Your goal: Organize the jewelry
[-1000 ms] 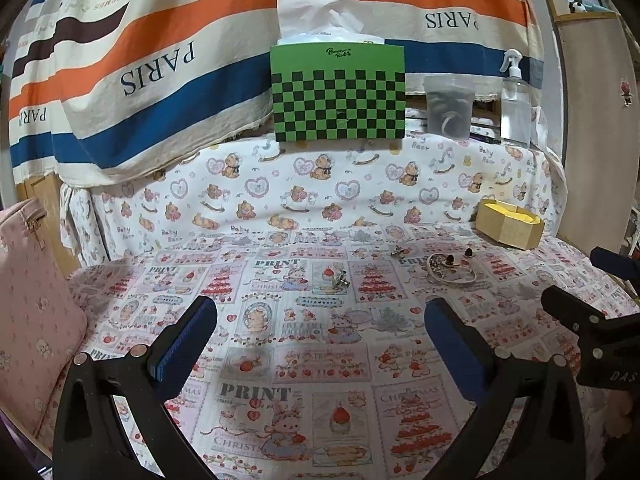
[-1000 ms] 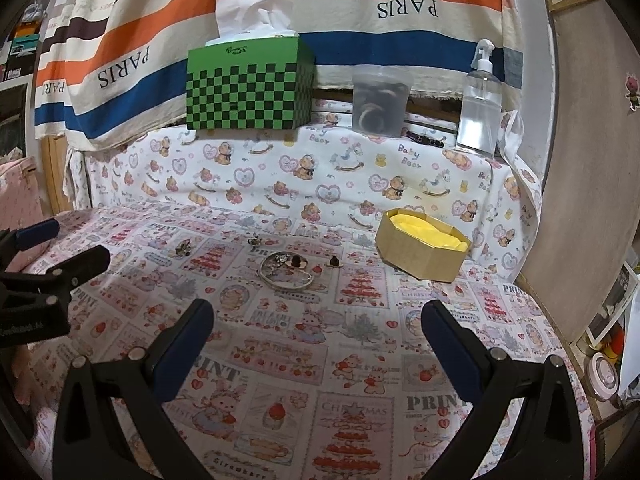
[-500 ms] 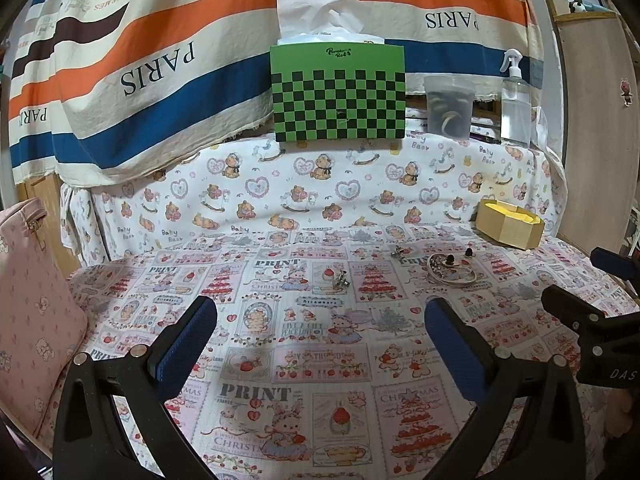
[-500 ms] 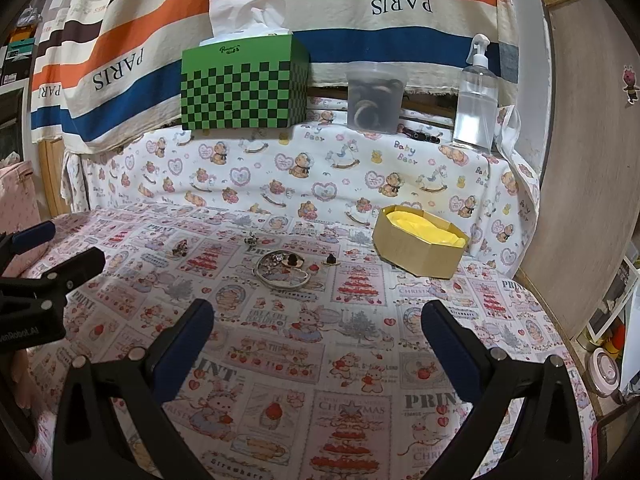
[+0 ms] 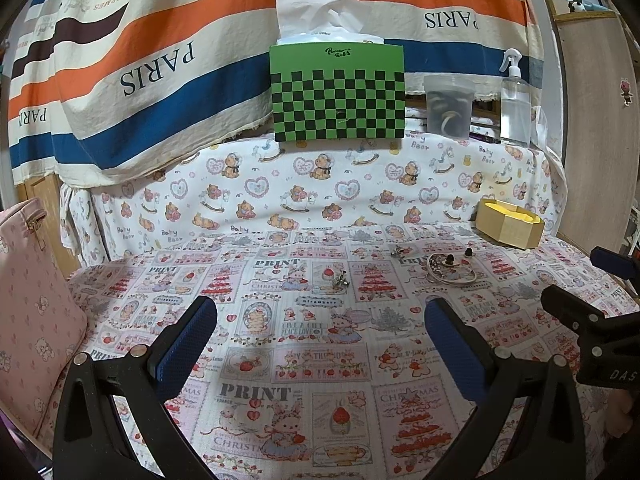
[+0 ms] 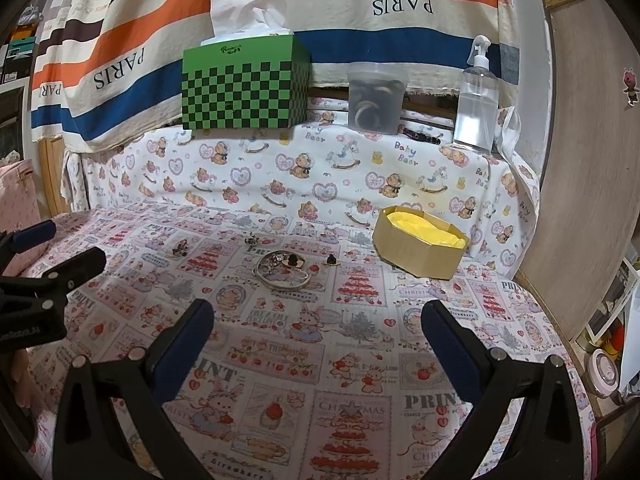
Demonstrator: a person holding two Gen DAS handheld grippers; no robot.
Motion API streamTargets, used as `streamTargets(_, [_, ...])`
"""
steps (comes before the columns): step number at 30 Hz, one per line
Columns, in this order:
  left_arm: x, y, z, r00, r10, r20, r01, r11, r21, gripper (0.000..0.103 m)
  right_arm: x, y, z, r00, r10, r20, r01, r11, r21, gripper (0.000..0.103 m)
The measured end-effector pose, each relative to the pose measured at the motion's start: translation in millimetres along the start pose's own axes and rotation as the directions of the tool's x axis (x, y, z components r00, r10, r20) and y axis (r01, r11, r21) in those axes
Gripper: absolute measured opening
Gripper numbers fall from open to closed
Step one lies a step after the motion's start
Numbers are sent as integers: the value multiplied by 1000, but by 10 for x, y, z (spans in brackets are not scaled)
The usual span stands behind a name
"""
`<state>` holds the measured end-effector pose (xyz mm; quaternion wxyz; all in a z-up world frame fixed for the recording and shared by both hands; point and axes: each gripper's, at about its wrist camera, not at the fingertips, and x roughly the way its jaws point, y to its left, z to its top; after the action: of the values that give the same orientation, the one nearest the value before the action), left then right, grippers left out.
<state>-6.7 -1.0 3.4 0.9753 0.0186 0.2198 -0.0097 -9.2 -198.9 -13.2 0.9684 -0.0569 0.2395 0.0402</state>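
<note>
Jewelry lies on the printed cloth (image 6: 360, 344) in a small group. A silver bangle (image 6: 283, 276) lies flat there, with small shiny bits inside its ring. A dark little piece (image 6: 331, 260) sits just beside it on the right. Two more small pieces (image 6: 182, 247) lie a bit to the left, one nearer the back. They are too tiny to name.

A tan box (image 6: 418, 246) with yellow lining stands near the bangle, to its right, close to the bear cloth (image 6: 304, 168). Nothing but the yellow lining shows inside it. Up on the ledge stands a green checked tissue box (image 6: 246, 88) with a white tissue sticking out. Next to it is a cloudy tub (image 6: 375, 100) with rings or bands inside, hard to make out. A clear spray bottle (image 6: 476, 100) stands at the right end. A pink bag (image 5: 32, 320) is cut off at the left edge.

The left gripper (image 5: 320, 320) hovers low over the cloth, well apart from the jewelry. Its blue fingers (image 5: 188, 340) are spread wide and hold nothing. The right gripper (image 6: 316, 320) is beside it, pointing at the bangle. Its fingers (image 6: 450, 344) are spread wide too, with nothing between them.
</note>
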Motion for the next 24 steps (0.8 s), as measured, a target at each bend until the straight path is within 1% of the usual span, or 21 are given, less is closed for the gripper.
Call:
streamTargets(13, [3, -10, 13, 1000, 0, 2, 0, 1000, 7, 103, 17, 0, -12, 1000, 2, -9, -2, 1000, 2, 103])
streamTargets(20, [4, -13, 12, 1000, 0, 2, 0, 1000, 10, 103, -4, 64, -17, 1000, 15, 4, -15, 999, -36, 103])
streamTargets(24, [15, -3, 4, 1000, -1, -2, 1, 1000, 9, 103, -3, 63, -17, 1000, 15, 2, -15, 999, -32, 103])
